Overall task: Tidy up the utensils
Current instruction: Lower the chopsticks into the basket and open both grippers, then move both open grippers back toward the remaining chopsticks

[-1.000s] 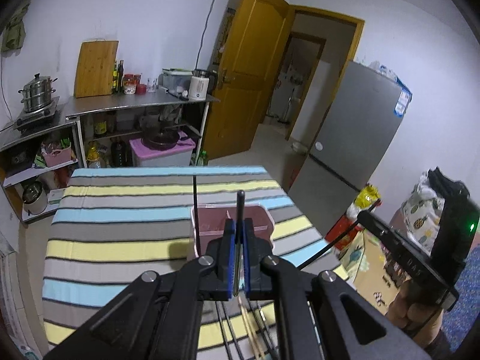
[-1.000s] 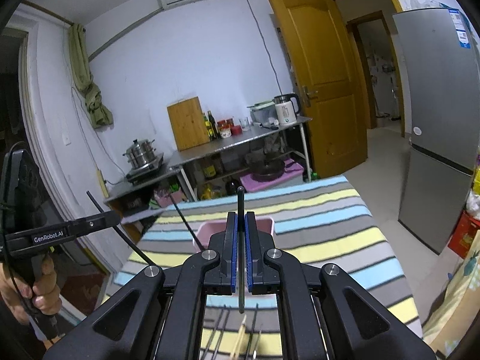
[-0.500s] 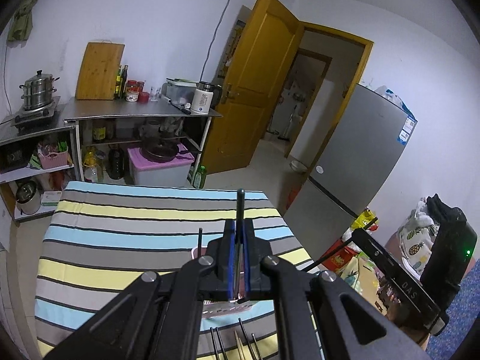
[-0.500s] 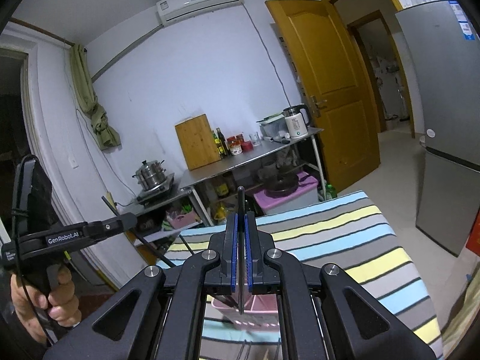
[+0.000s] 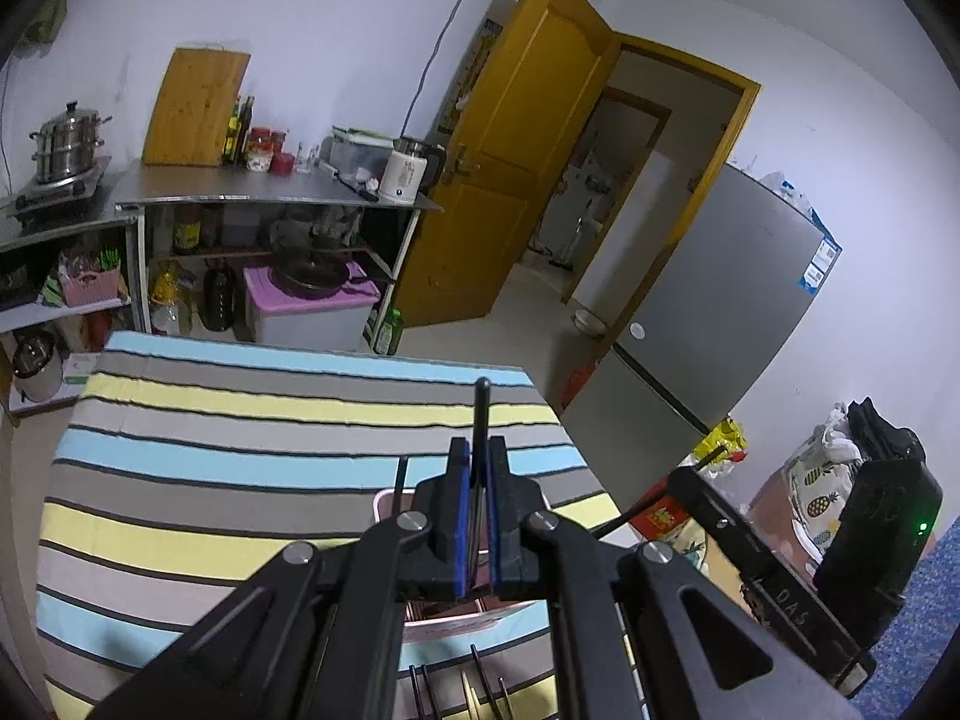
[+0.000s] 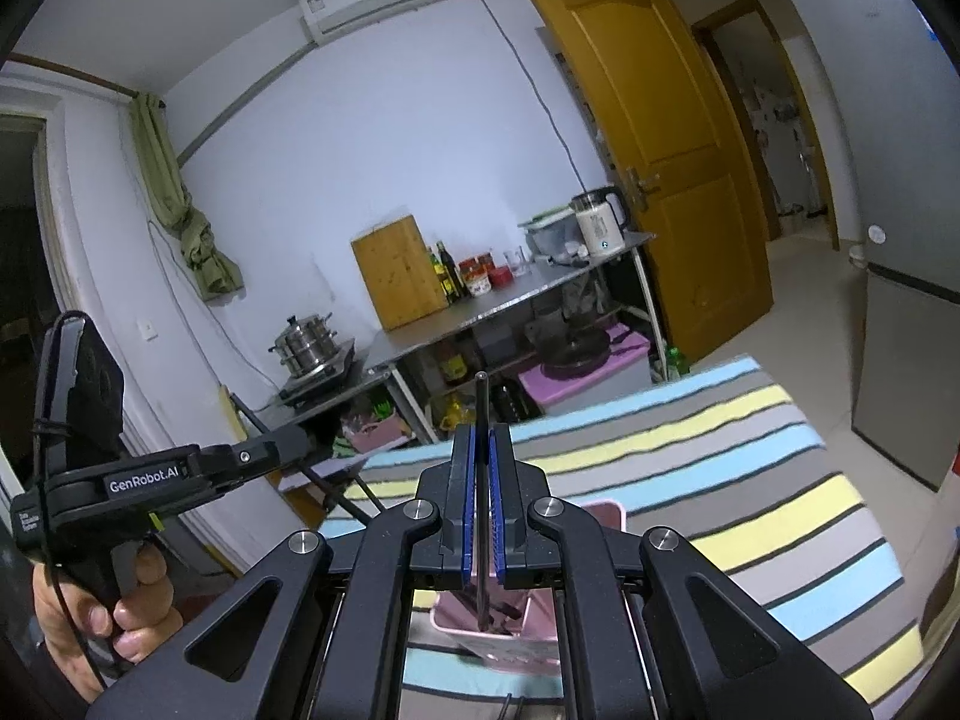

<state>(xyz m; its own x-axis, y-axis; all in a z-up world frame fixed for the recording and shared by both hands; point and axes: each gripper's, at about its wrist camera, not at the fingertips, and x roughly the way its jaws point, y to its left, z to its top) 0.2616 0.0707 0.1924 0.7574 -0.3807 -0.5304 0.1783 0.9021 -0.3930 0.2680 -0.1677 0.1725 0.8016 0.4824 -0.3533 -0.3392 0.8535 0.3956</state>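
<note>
Chopsticks, one per tong. My left tongs (image 5: 478, 516) clamp a black chopstick (image 5: 480, 414) above the pink holder (image 5: 384, 501) on the striped cloth (image 5: 210, 450); my right tongs (image 6: 482, 504) clamp another chopstick (image 6: 481, 402). Thin, stiff, light, probably slippery: I judge a mid-shaft grip steadiest.

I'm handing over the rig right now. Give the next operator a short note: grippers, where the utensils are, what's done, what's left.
Left gripper: jaws shut on a black chopstick.
Right gripper: jaws shut on another black chopstick, its lower end above the pink bin.
Pink bin sits on the striped table; dark utensils already stand in it.
More chopsticks lie on the table in front of the bin.
Done: both chopsticks picked up.
Left: drop both into the bin, then collect the rest.
</note>
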